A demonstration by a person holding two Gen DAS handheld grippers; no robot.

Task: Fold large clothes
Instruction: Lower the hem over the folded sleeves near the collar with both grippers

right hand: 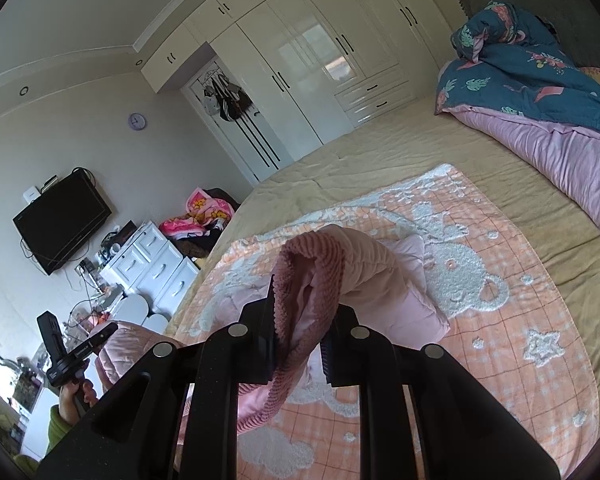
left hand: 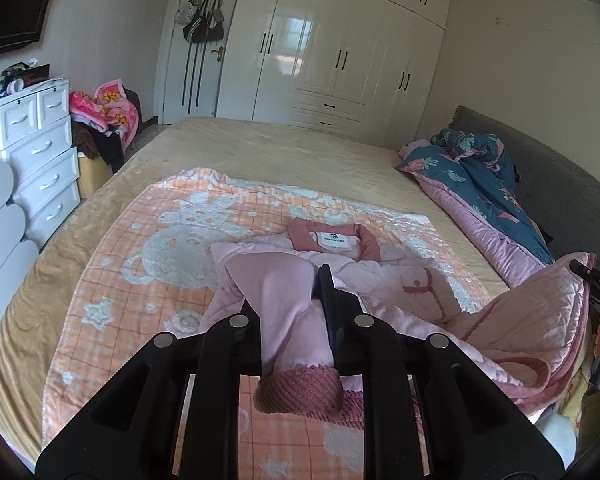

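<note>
One bed [left hand: 300, 148] carries the work, its tan cover overlaid by a peach bear-print blanket [left hand: 148, 248] serving as the folding surface. On that blanket lies the pink padded jacket [left hand: 380, 276], collar away from the person and label showing. Both sleeves are raised off it, evidently for folding inward across the body. The left gripper [left hand: 296, 320] is clenched on one sleeve just above its ribbed cuff [left hand: 300, 394]; the right gripper [right hand: 300, 340] pinches the other sleeve's cuff [right hand: 312, 264].
</note>
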